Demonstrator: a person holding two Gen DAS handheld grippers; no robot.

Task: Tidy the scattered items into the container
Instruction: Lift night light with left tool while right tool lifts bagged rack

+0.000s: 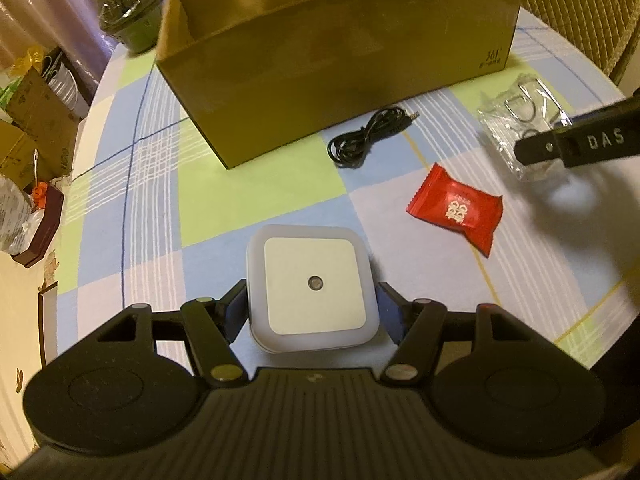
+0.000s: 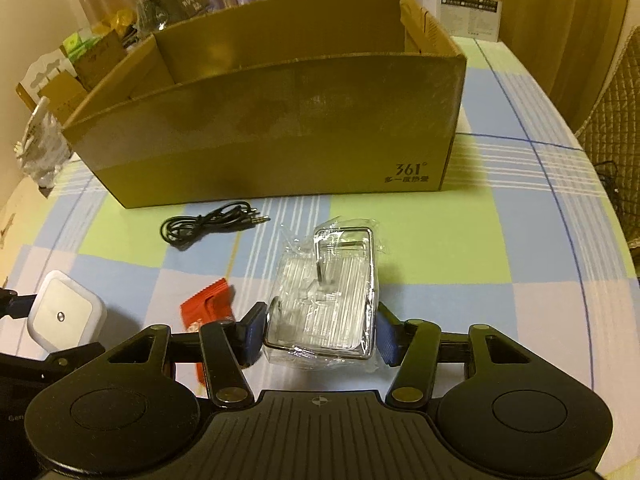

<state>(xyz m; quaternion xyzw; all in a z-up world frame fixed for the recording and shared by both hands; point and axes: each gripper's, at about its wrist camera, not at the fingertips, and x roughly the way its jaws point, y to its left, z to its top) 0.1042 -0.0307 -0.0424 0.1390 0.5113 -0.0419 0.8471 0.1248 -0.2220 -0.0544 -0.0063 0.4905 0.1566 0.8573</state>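
My left gripper (image 1: 312,294) is shut on a white square night light (image 1: 312,284), its blue pads pressing both sides. In the right wrist view the night light (image 2: 60,316) shows at the lower left. My right gripper (image 2: 320,314) is shut on a clear plastic packet (image 2: 324,292) with a metal-framed item inside. Seen from the left wrist, one of its fingers (image 1: 560,146) reaches over that packet (image 1: 516,120). The open cardboard box (image 1: 340,60) (image 2: 260,140) stands behind. A coiled black audio cable (image 1: 368,136) (image 2: 208,222) and a red sachet (image 1: 456,210) (image 2: 206,306) lie on the checked tablecloth.
A plastic-wrapped dark pot (image 1: 130,8) stands beyond the box's left end. Boxes and bags (image 1: 36,112) crowd the floor left of the round table. A wicker chair (image 1: 580,12) and a quilted chair (image 2: 612,120) stand at the right.
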